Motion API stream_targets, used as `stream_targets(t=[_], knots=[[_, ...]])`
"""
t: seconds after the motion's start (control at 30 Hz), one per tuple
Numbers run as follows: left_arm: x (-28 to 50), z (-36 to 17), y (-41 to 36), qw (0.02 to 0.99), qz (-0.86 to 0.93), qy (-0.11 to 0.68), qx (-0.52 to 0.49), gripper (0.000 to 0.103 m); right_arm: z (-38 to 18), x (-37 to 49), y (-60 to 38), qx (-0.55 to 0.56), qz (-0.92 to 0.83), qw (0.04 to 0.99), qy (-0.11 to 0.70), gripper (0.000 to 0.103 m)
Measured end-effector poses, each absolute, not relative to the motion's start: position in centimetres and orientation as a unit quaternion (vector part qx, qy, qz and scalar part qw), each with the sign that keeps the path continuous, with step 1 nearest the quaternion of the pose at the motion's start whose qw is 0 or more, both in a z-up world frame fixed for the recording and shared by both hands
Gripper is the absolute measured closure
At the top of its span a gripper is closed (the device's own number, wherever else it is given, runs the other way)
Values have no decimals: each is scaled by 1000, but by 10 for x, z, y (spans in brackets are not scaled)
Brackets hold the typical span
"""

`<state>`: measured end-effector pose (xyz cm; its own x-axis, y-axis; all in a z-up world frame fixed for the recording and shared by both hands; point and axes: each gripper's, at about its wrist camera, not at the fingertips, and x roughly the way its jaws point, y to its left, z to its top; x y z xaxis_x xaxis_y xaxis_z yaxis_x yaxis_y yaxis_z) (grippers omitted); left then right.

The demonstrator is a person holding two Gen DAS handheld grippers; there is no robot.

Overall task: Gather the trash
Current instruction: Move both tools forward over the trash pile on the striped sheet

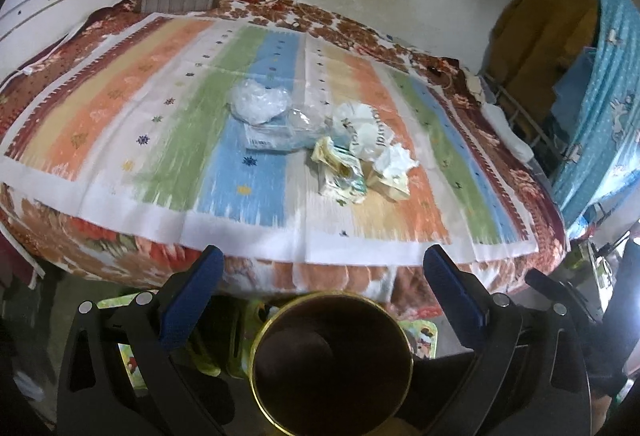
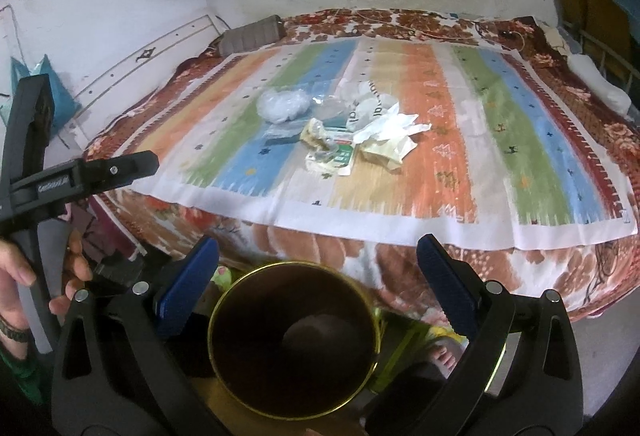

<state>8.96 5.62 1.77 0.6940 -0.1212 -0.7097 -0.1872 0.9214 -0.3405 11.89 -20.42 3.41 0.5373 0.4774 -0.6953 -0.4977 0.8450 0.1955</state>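
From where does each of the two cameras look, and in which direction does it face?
Left wrist: sits on the left claw, looks forward across the bin to the bed with trash; both blue fingers show, spread apart.
Right wrist: sits on the right claw, faces the same bed from slightly further right; its open fingers, the left claw and the person's hand show.
Shared: bin, striped cloth, trash pile, wall.

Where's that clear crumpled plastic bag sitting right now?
The clear plastic bag lies mid-bed on the striped cloth, left of the crumpled wrappers.
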Motion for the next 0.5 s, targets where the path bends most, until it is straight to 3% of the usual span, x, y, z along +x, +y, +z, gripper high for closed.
stream_targets(t=[0.2, 0.5], knots=[[127, 5, 72, 869, 2, 431, -243, 6, 29, 146, -202, -3, 270, 870, 413, 9], [159, 1, 92, 862, 2, 413, -295, 6, 25, 186, -198, 16, 262, 860, 438, 9]])
